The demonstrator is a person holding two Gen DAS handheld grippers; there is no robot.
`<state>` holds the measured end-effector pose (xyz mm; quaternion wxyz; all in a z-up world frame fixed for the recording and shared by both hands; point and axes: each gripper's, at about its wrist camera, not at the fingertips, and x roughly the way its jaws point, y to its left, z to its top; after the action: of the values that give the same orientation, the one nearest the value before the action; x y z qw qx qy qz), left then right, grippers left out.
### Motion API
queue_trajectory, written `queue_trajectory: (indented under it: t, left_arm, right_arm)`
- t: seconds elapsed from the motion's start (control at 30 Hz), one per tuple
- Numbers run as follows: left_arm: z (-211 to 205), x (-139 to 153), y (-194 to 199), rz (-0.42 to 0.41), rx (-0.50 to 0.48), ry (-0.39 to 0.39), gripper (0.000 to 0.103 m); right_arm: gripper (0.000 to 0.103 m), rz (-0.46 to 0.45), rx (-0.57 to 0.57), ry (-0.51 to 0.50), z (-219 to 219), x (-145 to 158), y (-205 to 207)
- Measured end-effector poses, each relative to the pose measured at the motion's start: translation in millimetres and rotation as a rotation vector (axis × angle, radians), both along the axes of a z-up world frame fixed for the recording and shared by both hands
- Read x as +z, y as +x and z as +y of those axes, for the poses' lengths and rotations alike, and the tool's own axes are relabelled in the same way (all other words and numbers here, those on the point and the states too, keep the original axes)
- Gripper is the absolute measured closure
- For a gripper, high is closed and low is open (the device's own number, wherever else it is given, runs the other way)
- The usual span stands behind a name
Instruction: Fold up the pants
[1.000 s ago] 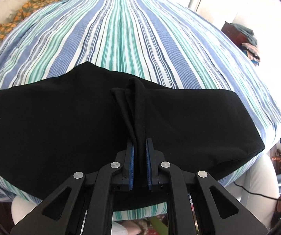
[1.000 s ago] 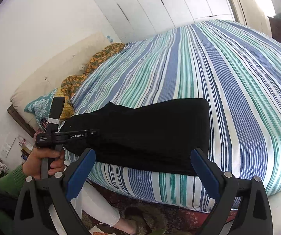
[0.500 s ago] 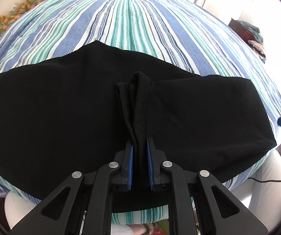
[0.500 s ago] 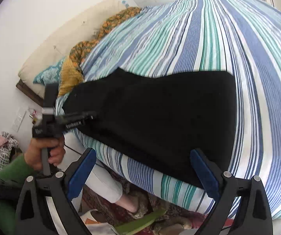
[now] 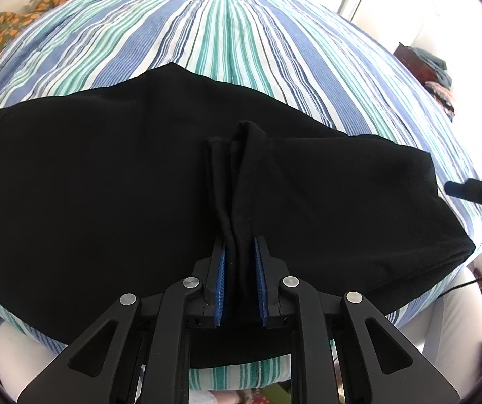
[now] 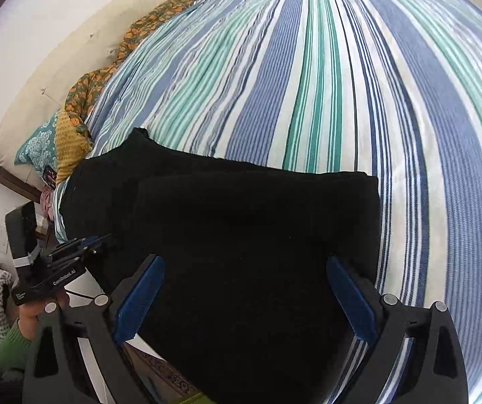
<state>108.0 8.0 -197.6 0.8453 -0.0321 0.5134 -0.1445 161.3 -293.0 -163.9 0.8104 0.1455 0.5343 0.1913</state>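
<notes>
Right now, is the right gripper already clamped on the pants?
No. The right gripper has its blue pads spread wide over the black pants, gripping nothing.

Both the left tool (image 5: 239,266) and the right tool (image 6: 245,299) are matte black linkages with round silver screw heads and ribbed blue pads (image 6: 139,299), and a green knitted sleeve (image 6: 10,346) shows beside the right one.
</notes>
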Motion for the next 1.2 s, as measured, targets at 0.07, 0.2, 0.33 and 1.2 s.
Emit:
queue_trajectory:
  t: [0.07,0.2,0.33,1.2]
  left_arm:
    - [1.9,-0.6,0.1,0.002,0.008,-0.013,0.088]
    - [3.3,-1.9,-1.2,0.001,0.013,-0.028,0.087]
    - [6.4,-2.7,-1.1,0.002,0.020,-0.049,0.086]
    - [61.1,33.1,-38.9,-0.195,0.345,-0.052,0.012]
  right_arm:
    - [0.007,-0.051,0.001,0.039,1.3,21.9,-16.1]
    - [0.005,-0.112,-0.006,0.070,9.7,35.0,-56.6]
    - [0.003,0.023,-0.023,0.027,16.8,-18.3,-69.5]
    - [0.000,-0.333,-0.268,-0.482,-15.0,82.7,-119.5]
